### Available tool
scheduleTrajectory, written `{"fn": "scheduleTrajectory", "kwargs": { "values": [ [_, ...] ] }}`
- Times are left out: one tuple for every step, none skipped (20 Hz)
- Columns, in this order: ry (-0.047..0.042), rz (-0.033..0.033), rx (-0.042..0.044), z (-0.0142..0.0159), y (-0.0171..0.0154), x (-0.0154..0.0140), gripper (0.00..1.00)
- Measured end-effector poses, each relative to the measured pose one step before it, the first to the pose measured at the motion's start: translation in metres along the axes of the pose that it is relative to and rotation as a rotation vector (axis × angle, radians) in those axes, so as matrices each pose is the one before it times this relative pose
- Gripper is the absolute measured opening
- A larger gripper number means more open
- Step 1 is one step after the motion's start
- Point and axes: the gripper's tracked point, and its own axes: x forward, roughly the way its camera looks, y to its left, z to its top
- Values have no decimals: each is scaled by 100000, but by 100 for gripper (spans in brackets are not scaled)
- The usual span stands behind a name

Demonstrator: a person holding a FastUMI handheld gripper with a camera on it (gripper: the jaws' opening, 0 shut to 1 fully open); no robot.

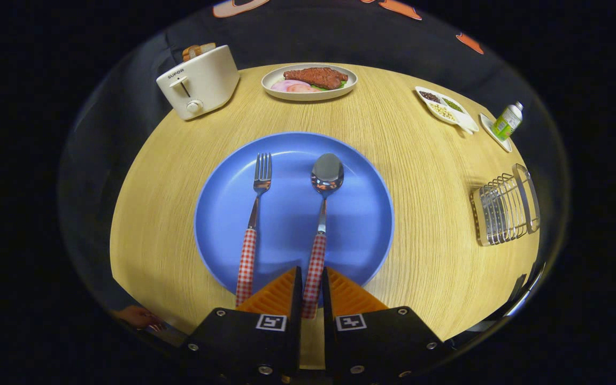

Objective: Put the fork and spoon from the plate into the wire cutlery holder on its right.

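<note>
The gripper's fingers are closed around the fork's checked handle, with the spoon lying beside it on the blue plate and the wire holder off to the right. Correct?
Not quite. The gripper view shows the gripper shut on the spoon's checked handle, not the fork's. The fork lies free on the blue plate, left of the spoon. The wire holder does stand off to the right.

One round blue plate [293, 214]; one steel fork with red-checked handle [253, 224]; one steel spoon with red-checked handle [321, 214]; one wire cutlery holder [505, 208]; one cream toaster [198, 81]; one pale oval dish of meat [309, 81]; one white divided tray [446, 106]; one small green-labelled bottle [507, 121]; one two-finger gripper [312, 280], fingers closed against the spoon handle
</note>
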Motion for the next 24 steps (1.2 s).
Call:
{"fn": "scheduleTrajectory", "kwargs": {
  "values": [
    [130,294,1132,23,54,26,14],
    [391,180,1804,84,-167,-168,12],
    [513,842,2040,-8,-175,-249,10],
    [-79,964,1245,198,-180,-462,9],
    [-667,-67,247,343,-505,-492,8],
    [-1028,199,-194,489,-499,-679,8],
    [-1078,958,-410,391,-263,-871,8],
    [-2050,-285,-763,658,-455,-769,8],
    [-1958,-621,-1072,653,-685,-847,8],
    [-1443,23,-364,499,-512,-897,8],
    [-1209,908,405,228,18,-1101,8],
    [-936,579,382,434,-401,-804,8],
    [-1237,-153,358,489,-691,-723,8],
    [-1376,-396,526,368,-1541,-1248,8],
    [-827,-704,619,407,-992,-719,8],
    [-539,-1068,389,293,-1198,-669,8],
    [-504,-1322,106,252,-1306,-560,8],
    [-282,-1532,-109,219,-1333,-421,8],
    [19,-1773,-104,-8,-1471,-484,8],
    [460,-1872,-73,27,-1526,-388,8],
    [624,-1497,-73,-92,-1147,-36,8],
    [821,-1634,-290,-140,-1491,-221,8],
    [1103,-1453,-260,-281,-1394,-83,8],
    [1936,-936,-856,-515,-1353,-111,8]
  ]
}}
